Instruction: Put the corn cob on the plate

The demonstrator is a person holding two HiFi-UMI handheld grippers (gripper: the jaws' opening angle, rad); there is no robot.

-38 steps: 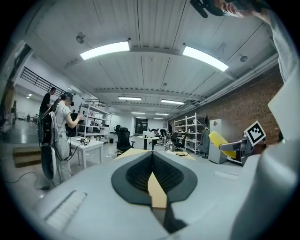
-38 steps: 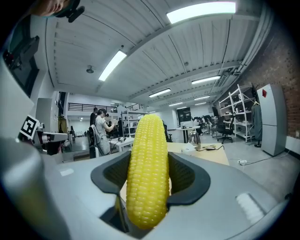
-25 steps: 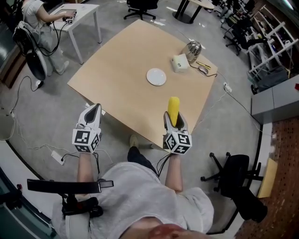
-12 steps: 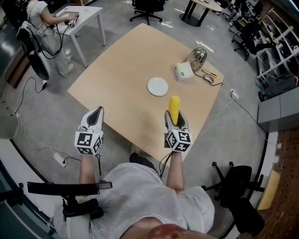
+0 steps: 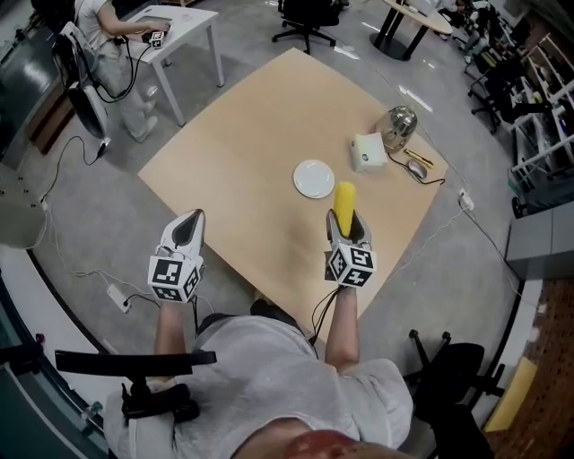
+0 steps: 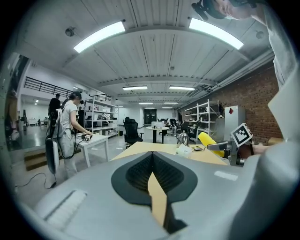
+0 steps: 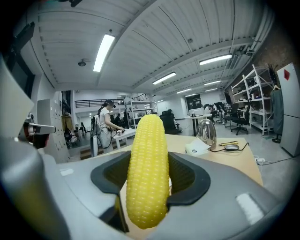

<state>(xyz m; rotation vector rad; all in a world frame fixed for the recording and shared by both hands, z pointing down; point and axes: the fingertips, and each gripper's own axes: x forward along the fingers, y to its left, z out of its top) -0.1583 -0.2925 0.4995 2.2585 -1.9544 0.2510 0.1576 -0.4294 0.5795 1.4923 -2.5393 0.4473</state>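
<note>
A yellow corn cob stands between the jaws of my right gripper, which is shut on it over the near part of the wooden table. The small white plate lies on the table just beyond and left of the cob; in the right gripper view the cob hides it. My left gripper hangs off the table's near-left edge with its jaws together and nothing in them. From the left gripper view the corn cob shows at the right.
At the table's far right are a white box, a metal kettle and a mouse with cable. A person sits at a small white desk at the far left. Office chairs stand around; cables lie on the floor.
Both grippers have moved forward toward the table; the right one has carried the corn cob closer to the plate. The left gripper stays shut and empty.
</note>
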